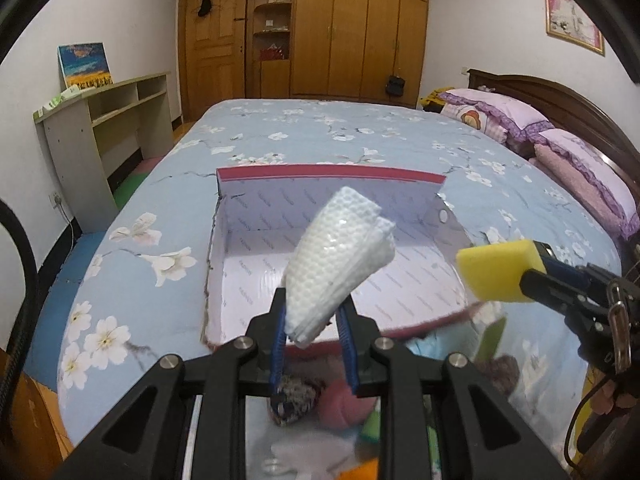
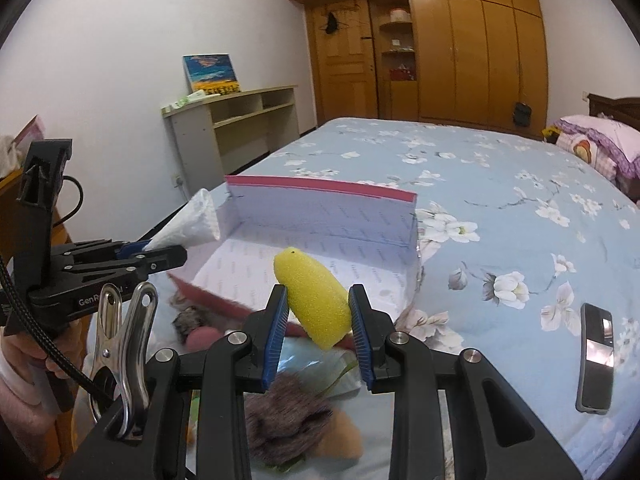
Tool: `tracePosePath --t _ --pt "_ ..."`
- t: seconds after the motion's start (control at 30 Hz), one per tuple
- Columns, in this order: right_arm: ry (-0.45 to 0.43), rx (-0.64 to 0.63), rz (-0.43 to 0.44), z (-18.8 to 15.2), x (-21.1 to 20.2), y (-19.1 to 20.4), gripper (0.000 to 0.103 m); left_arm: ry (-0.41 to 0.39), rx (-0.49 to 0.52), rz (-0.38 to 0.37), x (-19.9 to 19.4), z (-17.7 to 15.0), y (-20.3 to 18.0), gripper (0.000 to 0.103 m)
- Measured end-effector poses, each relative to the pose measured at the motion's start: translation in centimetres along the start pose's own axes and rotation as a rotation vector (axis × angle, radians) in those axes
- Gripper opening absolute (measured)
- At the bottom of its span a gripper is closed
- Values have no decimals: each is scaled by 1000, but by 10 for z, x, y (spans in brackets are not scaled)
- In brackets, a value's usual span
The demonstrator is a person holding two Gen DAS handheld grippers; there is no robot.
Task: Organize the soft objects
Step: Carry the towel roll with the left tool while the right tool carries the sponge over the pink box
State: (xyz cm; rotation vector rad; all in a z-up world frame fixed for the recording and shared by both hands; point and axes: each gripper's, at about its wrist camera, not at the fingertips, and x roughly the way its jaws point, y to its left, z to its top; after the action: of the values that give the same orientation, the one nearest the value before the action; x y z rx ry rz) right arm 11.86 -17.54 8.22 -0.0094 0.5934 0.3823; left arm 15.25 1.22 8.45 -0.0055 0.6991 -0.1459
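My left gripper (image 1: 312, 320) is shut on a folded white textured cloth (image 1: 340, 256) and holds it above the near edge of an open pink-rimmed cardboard box (image 1: 328, 174) on the bed. My right gripper (image 2: 320, 320) is shut on a yellow sponge (image 2: 316, 296) just above the box's (image 2: 320, 188) near side. The sponge (image 1: 496, 272) and right gripper show at the right of the left wrist view. The left gripper with the cloth (image 2: 192, 224) shows at the left of the right wrist view. The box interior is empty.
Several soft items lie below the grippers near the bed edge: a fuzzy brown piece (image 2: 288, 412), a pink piece (image 1: 344, 404), green and orange bits. A black phone (image 2: 596, 352) lies on the floral bedspread (image 2: 480, 184). Pillows (image 1: 520, 120), a shelf desk (image 1: 100, 120), wardrobes behind.
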Motion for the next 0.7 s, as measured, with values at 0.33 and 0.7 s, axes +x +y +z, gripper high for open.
tracePosePath --t 0.33,0.7 --pt "-6 43 -8 4 33 -20 32 28 -6 51 43 5 11 25" --pt "40 70 -7 -5 64 -30 32 80 4 67 70 -4 10 25"
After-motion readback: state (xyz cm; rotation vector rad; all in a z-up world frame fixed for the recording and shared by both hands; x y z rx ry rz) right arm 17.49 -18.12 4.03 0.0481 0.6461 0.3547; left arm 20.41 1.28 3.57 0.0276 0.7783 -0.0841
